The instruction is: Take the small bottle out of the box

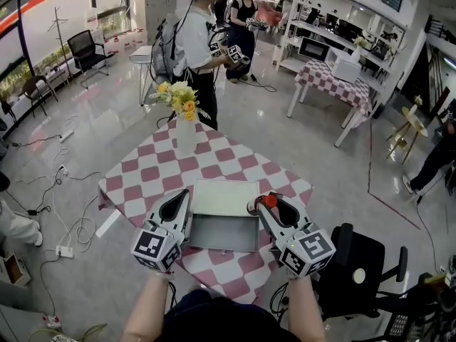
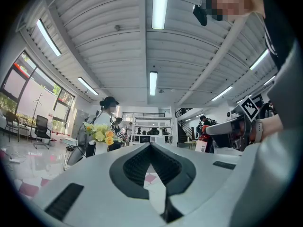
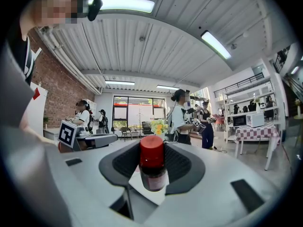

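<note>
Right gripper (image 3: 152,151), grey and two-jawed, pinches a small red-capped glass bottle (image 3: 152,169) upright between its ribbed pads, a grip only its own view shows plainly. The head view places the bottle just beside the open grey metal box (image 1: 222,232) on a red-and-white chequered table (image 1: 149,173). The left gripper (image 1: 184,195), tips together, holds nothing.

We find free room above the open box (image 1: 222,235); the left tool (image 1: 186,193) and right tool (image 1: 261,204) hem its 2 sides, and the vase (image 1: 186,135) stands on the surface (image 1: 142,173) beyond.
</note>
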The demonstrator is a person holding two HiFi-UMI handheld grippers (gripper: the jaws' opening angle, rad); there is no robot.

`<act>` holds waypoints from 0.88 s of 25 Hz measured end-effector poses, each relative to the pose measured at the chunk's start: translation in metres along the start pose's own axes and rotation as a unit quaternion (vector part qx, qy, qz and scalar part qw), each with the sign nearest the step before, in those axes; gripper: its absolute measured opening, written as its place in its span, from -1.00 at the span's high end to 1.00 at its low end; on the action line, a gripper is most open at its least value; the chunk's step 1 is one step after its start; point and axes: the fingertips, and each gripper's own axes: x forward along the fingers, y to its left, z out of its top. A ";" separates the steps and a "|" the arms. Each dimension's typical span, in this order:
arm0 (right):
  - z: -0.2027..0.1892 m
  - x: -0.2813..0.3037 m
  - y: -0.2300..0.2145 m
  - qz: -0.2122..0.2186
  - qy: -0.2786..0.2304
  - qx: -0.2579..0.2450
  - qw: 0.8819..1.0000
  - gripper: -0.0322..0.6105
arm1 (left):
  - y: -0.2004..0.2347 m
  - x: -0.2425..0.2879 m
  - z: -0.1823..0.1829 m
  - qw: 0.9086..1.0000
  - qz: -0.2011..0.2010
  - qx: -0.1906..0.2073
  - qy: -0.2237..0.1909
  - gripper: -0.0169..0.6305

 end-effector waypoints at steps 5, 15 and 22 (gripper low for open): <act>-0.001 -0.002 -0.001 -0.004 -0.001 -0.001 1.000 0.43 | -0.001 -0.001 -0.002 1.000 -0.001 0.000 0.001 0.93; -0.005 -0.002 0.000 -0.006 0.001 0.002 1.000 0.43 | 0.002 -0.002 -0.005 1.000 -0.001 -0.002 0.004 0.93; -0.009 0.003 0.003 -0.003 0.007 0.004 1.000 0.43 | 0.008 -0.005 -0.011 1.000 0.003 -0.006 0.009 0.93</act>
